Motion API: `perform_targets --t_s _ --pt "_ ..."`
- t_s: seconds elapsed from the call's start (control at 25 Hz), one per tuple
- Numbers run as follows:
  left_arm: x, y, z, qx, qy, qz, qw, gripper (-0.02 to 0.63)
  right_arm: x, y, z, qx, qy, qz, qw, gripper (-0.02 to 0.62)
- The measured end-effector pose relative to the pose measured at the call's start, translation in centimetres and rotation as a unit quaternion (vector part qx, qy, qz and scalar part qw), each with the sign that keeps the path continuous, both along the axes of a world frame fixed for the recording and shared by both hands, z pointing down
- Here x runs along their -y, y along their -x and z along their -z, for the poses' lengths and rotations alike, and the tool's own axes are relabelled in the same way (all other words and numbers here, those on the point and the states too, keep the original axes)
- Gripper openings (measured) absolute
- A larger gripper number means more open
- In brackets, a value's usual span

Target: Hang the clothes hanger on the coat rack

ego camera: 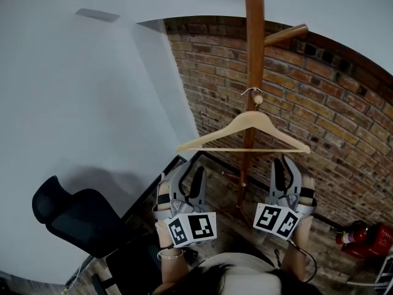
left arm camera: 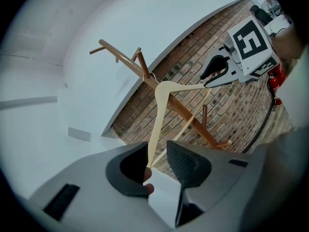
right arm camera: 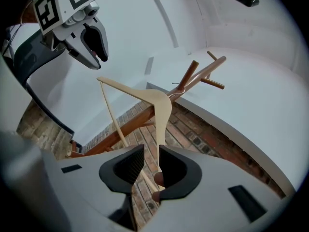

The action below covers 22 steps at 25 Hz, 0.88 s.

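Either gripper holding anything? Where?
Nothing clamped. The hanger hangs by its hook on the coat rack; its ends sit between the open jaws of left gripper and right gripper.

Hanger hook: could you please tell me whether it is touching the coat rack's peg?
Touching. The head view shows the hanger's hook looped over the coat rack's peg, resting on it.

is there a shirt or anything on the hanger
No, the wooden hanger is bare in the head view, with the brick wall showing through between its arms and bar.
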<state>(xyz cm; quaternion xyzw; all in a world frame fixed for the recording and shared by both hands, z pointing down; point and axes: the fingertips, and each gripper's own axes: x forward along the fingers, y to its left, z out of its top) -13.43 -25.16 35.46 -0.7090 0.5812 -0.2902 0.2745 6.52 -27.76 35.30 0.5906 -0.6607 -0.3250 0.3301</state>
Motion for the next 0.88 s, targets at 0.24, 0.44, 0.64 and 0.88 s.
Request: perform_targets --t_s 0.24,0.44,0.64,0.88 --pt "-1.9 1.0 0.2 -0.008 -0.007 0.003 0.9999 0.078 -1.8 0.8 -0.2 0.002 0.001 -0.002 1.0 0.082" --pt "-3.9 1.9 0.2 -0.014 -0.007 0.001 0.9999 0.046 -3.8 1.5 0.0 0.008 -0.005 -0.003 1.0 0.067" --pt "-6.2 2.2 0.4 -0.022 -0.009 -0.005 0.9997 0.031 -6.0 2.0 0.3 0.013 -0.005 -0.005 1.0 0.06" --pt "-9.4 2.5 0.1 -0.034 -0.008 -0.014 0.9993 0.012 -9.1 2.4 0.6 0.019 -0.013 -0.009 1.0 0.047"
